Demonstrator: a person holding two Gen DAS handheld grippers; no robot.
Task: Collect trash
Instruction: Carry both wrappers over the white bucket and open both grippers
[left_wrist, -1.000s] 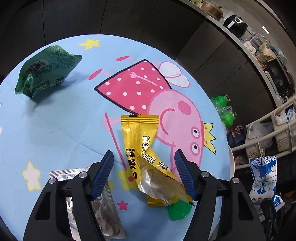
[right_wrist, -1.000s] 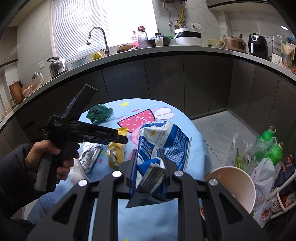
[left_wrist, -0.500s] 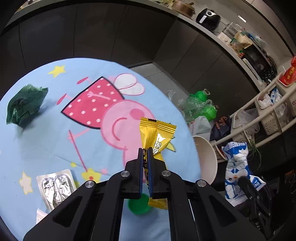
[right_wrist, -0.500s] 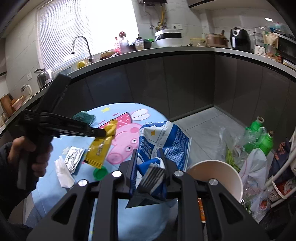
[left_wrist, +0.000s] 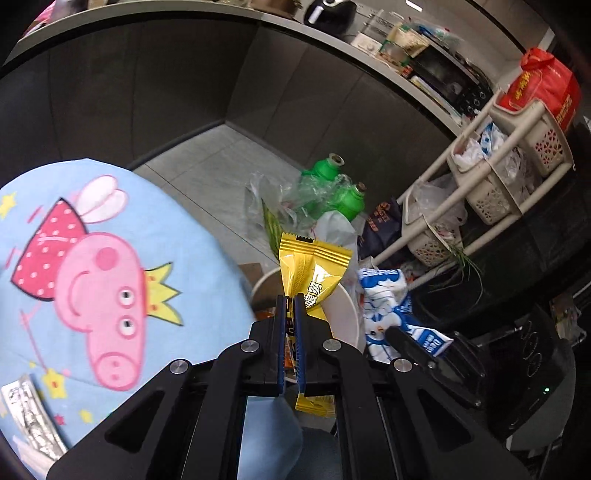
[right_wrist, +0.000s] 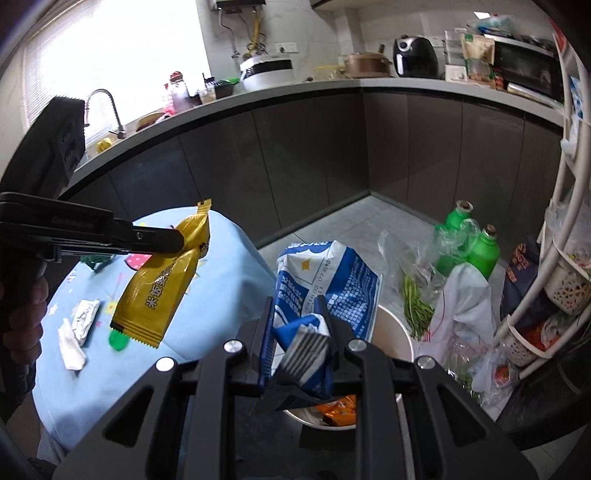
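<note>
Two tools: both clenched
Left tool: grasping yellow wrapper
Right tool: grasping blue bag above white bin

Daylight enters through the window, which is blown out to white in the right wrist view. Cabinet fronts read dim. Left wrist view is darker overall, with the tablecloth slightly motion-blurred. Strong fisheye bending and black vignette at all edges.
</note>
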